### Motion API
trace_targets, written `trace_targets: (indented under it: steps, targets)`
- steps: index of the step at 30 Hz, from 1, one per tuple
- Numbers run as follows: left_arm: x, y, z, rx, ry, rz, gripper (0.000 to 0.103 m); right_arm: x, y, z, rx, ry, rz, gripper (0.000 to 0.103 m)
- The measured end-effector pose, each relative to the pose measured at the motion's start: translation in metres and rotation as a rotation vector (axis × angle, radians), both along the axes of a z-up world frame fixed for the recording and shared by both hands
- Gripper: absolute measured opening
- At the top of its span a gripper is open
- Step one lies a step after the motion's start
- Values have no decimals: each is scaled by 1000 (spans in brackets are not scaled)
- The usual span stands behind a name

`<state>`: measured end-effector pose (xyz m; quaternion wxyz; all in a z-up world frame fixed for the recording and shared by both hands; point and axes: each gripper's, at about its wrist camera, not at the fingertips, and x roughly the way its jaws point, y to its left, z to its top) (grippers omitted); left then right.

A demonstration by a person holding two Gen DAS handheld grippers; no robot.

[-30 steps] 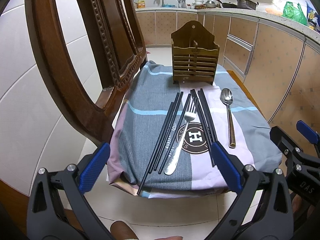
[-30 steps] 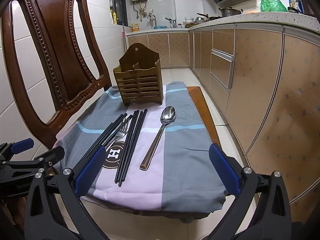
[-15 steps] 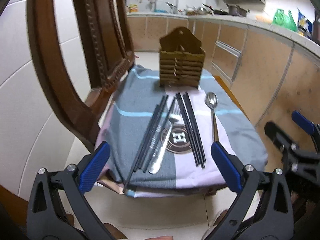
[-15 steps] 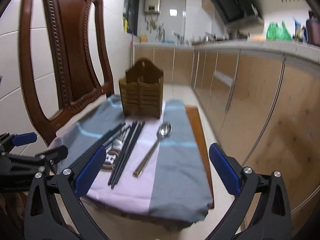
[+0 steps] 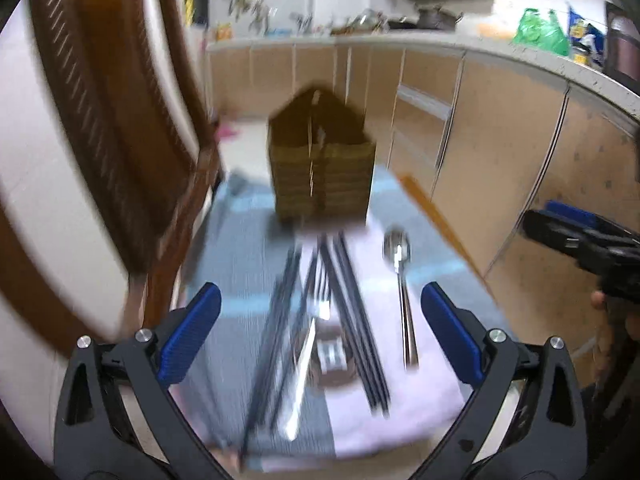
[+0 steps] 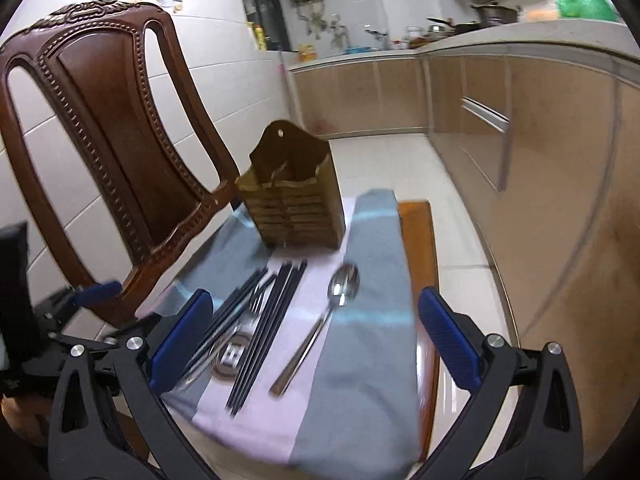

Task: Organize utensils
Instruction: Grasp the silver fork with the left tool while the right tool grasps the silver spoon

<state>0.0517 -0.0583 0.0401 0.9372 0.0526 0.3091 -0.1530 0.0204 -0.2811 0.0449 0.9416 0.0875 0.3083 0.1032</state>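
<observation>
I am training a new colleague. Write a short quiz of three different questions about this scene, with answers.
1. True or false: the spoon already stands inside the wooden holder.
2. Which lies closest to the spoon? A) fork B) black chopsticks C) chair
3. Fill in: both the left gripper and the right gripper are ____ and hold nothing.

Key: 1 false, it lies on the cloth; 2 B; 3 open.

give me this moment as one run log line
left tool: open, empty | right tool: open, empty | silver metal spoon, black chopsticks, fork: flat on striped cloth | brown wooden slatted holder: upright
</observation>
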Motion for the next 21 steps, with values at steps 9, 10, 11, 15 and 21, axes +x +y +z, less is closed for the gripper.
trace_targets:
  steps: [9,10,11,15,21]
  targets:
    - [70,-9,-50,67,88,-158,40,102,-11,-85,139,269,112,55]
    - [79,-8,-66,67,139,-165,37,108,-6,-89,114,271,133,49]
    - [87,-10,-75,67,172,-170,32,113,-3,-93,96,272,150,47]
    - [103,-17,-92,69,199,-212,32,133,-4,-110,135,320,158,47]
    - [121,-19,-110,44,263,-257,31,148,-12,-122,155,345,153,46]
